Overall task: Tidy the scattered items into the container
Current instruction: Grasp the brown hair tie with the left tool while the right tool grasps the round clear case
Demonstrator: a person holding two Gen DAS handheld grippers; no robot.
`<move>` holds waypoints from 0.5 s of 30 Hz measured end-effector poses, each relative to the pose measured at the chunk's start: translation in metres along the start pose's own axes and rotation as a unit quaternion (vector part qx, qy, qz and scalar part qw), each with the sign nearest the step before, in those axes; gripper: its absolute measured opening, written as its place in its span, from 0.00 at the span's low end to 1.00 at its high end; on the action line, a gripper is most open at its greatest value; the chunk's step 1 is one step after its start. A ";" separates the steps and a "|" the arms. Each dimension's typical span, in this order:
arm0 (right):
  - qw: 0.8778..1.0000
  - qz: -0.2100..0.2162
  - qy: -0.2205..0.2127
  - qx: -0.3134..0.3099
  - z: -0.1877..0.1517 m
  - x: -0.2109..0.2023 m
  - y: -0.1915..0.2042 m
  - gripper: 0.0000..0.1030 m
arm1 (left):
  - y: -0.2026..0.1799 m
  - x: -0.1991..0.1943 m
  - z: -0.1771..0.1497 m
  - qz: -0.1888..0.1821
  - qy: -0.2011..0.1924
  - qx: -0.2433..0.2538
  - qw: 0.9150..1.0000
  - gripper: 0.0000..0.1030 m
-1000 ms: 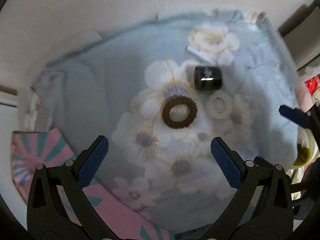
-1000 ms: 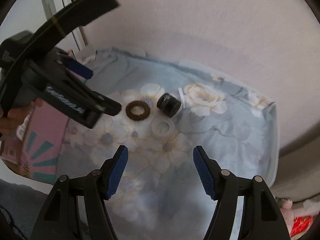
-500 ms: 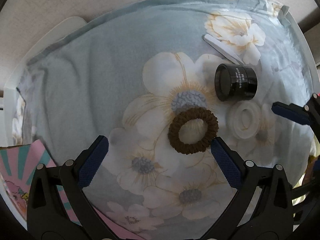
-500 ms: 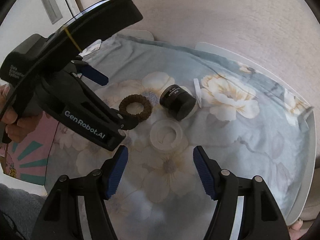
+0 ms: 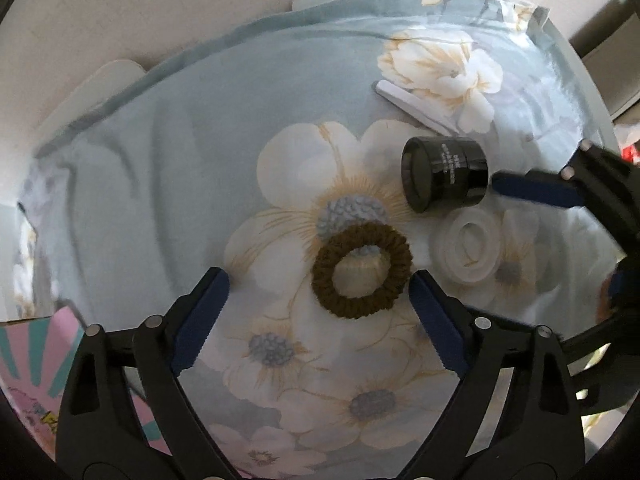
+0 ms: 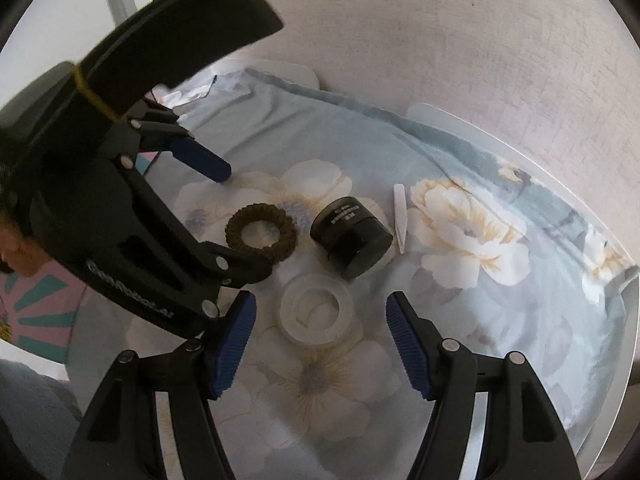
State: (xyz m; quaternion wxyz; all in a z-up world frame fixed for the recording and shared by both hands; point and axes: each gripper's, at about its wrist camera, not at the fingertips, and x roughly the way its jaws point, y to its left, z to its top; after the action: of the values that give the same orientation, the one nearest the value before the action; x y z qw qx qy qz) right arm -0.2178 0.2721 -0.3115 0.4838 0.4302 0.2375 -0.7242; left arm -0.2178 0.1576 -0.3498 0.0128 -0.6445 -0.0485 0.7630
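A brown hair scrunchie (image 5: 362, 270) lies on the floral cloth, between the open blue pads of my left gripper (image 5: 316, 308), nearer the right pad. It also shows in the right wrist view (image 6: 261, 237). A black jar (image 5: 444, 174) lies on its side; it also shows in the right wrist view (image 6: 352, 237). A white tape roll (image 6: 316, 308) lies flat between the open pads of my right gripper (image 6: 320, 336); it also shows in the left wrist view (image 5: 468, 253). A thin white stick (image 6: 400, 218) lies beyond the jar. Both grippers are empty.
The pink and teal box (image 5: 28, 354) sits at the left edge of the cloth. A pale wall (image 6: 440, 40) rises behind the white table rim (image 6: 440, 114). The left gripper's body (image 6: 132, 208) fills the left of the right wrist view.
Both grippers have come down and forward toward the cloth. The scrunchie now sits between my left pads and the tape roll between my right pads. Nothing has been taken hold of.
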 end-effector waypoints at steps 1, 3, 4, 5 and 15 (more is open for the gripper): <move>1.000 0.004 0.002 -0.004 -0.002 0.002 0.001 0.62 | -0.002 -0.001 0.000 0.000 -0.002 0.004 1.000 0.87; 1.000 0.003 0.002 -0.008 -0.005 0.004 0.001 0.61 | -0.005 -0.001 -0.001 0.008 -0.005 0.012 1.000 0.85; 1.000 0.005 -0.006 -0.011 -0.006 0.003 0.003 0.61 | -0.007 -0.002 -0.003 0.008 -0.007 0.016 1.000 0.83; 1.000 0.007 -0.009 -0.010 -0.007 0.002 0.003 0.58 | -0.009 -0.003 -0.004 0.006 -0.008 0.016 1.000 0.78; 1.000 0.005 -0.028 0.004 -0.018 -0.011 0.005 0.39 | -0.018 -0.014 -0.013 -0.006 -0.016 0.017 1.000 0.25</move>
State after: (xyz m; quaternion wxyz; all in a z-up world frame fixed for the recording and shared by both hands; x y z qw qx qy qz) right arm -0.2040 0.2888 -0.3112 0.4925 0.4127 0.2184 -0.7345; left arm -0.2031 0.1755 -0.3367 0.0279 -0.6313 -0.0394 0.7740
